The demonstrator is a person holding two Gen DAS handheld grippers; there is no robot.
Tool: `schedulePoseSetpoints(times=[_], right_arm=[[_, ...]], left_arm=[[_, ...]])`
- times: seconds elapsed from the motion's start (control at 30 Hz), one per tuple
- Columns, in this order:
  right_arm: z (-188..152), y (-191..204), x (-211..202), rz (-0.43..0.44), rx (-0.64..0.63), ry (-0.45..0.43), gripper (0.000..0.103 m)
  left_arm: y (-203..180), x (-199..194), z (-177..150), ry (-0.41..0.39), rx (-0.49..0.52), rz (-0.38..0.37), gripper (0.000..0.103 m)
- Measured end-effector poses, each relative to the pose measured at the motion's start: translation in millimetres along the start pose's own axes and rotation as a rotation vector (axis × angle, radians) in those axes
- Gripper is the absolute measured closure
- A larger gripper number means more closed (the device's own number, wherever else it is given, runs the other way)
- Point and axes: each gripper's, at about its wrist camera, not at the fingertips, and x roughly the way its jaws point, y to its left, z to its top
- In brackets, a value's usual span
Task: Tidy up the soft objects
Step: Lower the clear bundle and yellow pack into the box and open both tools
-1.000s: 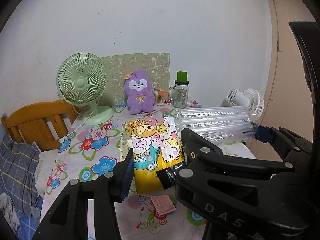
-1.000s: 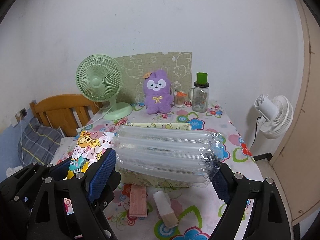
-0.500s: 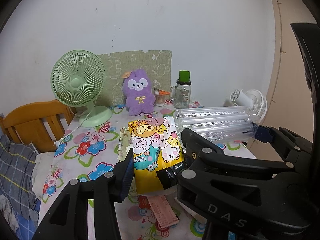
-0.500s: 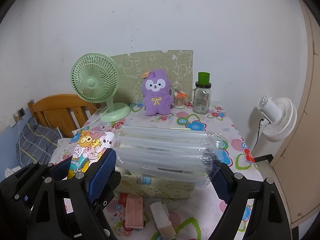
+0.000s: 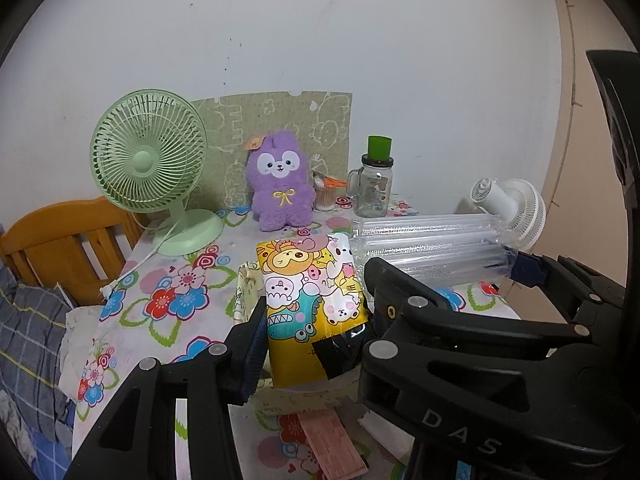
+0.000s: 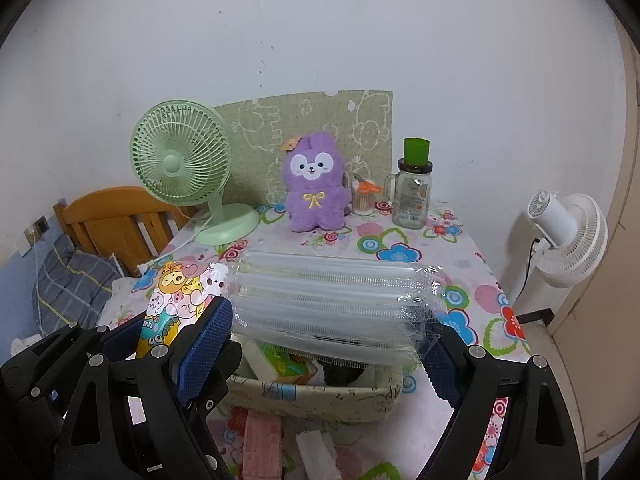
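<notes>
My left gripper (image 5: 312, 320) is shut on a yellow cartoon-printed soft pack (image 5: 310, 292), held upright over a cream fabric storage box (image 5: 304, 398). My right gripper (image 6: 328, 328) is shut on a clear inflated air-cushion pack (image 6: 332, 300), held lengthwise just above the same box (image 6: 312, 398). The box holds several small items, partly hidden. The cushion pack also shows in the left wrist view (image 5: 428, 252), and the yellow pack in the right wrist view (image 6: 176, 296). A purple plush toy (image 6: 314, 184) stands at the back of the table.
A green desk fan (image 6: 184, 160) stands back left, a glass jar with green lid (image 6: 412, 188) back right. A pink sponge (image 6: 262, 444) and a white block (image 6: 316, 448) lie in front of the box. A wooden chair (image 6: 120, 220) is left, a white fan (image 6: 568, 236) right.
Both grippers have moved forward and down with their packs, so the fabric box now sits directly beneath them. Neither grip has changed.
</notes>
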Motion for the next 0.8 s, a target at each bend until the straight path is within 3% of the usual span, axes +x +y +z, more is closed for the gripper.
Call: schedulePoseSetpoints(times=[0.8], right_arm=[[8,-11,68,0.018,0.030,0.075,0.013]], left_arm=[[17,75,9,0.094,-0.031,0.006,0.050]])
